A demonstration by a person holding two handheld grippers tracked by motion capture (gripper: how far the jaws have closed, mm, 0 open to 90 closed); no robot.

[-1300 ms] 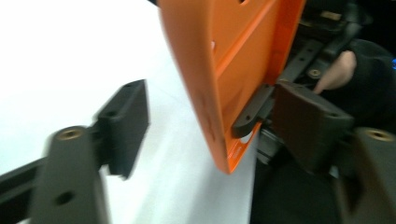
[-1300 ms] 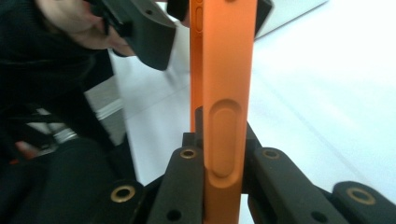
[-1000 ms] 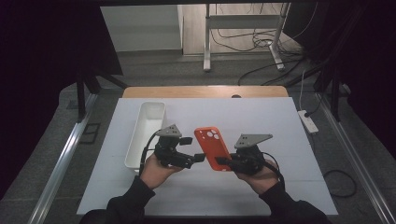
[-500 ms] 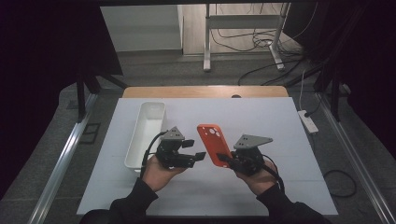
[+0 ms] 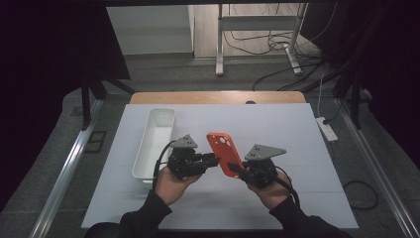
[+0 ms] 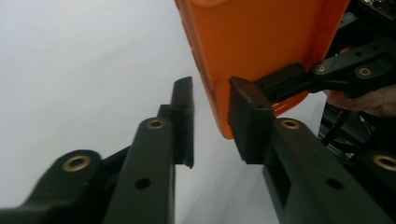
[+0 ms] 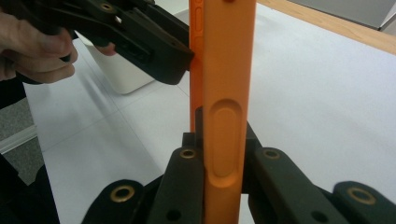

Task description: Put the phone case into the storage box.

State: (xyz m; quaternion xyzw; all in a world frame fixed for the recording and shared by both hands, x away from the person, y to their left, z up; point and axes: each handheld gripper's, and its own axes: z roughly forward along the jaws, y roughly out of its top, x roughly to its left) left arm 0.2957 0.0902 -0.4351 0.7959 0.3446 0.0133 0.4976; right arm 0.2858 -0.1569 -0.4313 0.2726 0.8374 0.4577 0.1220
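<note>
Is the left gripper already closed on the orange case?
No, the left gripper stands open, with the orange case edge between its jaws.

Holding an orange phone case (image 5: 225, 152) up off the white surface (image 5: 297, 134) in the right gripper (image 5: 238, 171), jaws clamping its lower edge, with the left gripper (image 5: 214, 159) reaching in against its left side and a white tray (image 5: 155, 140) lying just beyond.

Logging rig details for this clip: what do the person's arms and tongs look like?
Dark long sleeves. Both tongs, left and right, are black, each topped by a grey three-cornered plate and trailing a black cable. Their jaws are flat black bars with brass-coloured rivets.
</note>
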